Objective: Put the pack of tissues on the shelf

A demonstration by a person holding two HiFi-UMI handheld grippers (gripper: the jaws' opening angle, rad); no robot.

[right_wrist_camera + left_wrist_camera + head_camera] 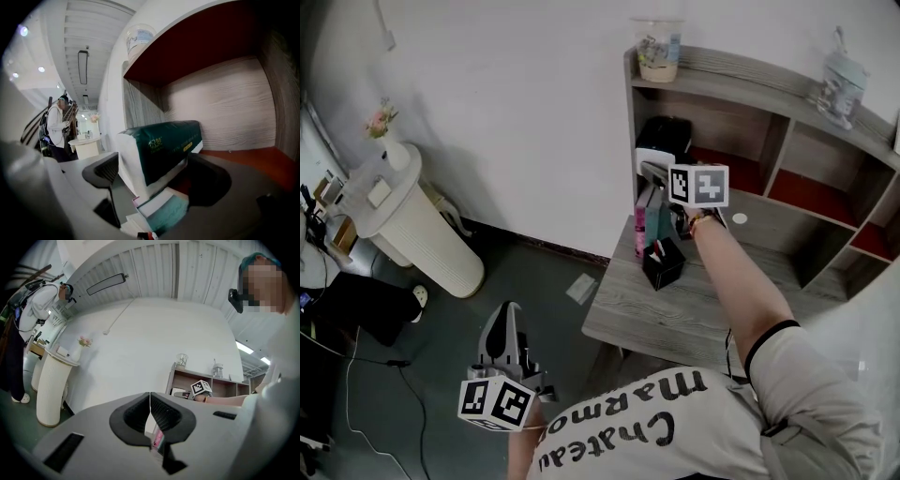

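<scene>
The pack of tissues point(164, 143), dark green with white ends, lies in the left compartment of the shelf point(243, 157), above its red floor. In the head view the pack point(664, 136) shows dark inside that compartment. My right gripper point(157, 171) reaches in, its jaws standing wide on either side of the pack; a gap shows between the left pad point(102, 169) and the white end. From above, the right gripper point(650, 171) sits at the compartment's mouth. My left gripper point(509, 311) hangs low over the floor, shut and empty point(150, 397).
Pink and teal books point(649, 223) and a black box point(663, 263) stand on the grey desk point(675, 314) under the shelf unit. Two jars point(657, 49) point(841, 86) top the shelf. A white ribbed pedestal point(417, 230) stands at left. A person point(37, 305) stands far off.
</scene>
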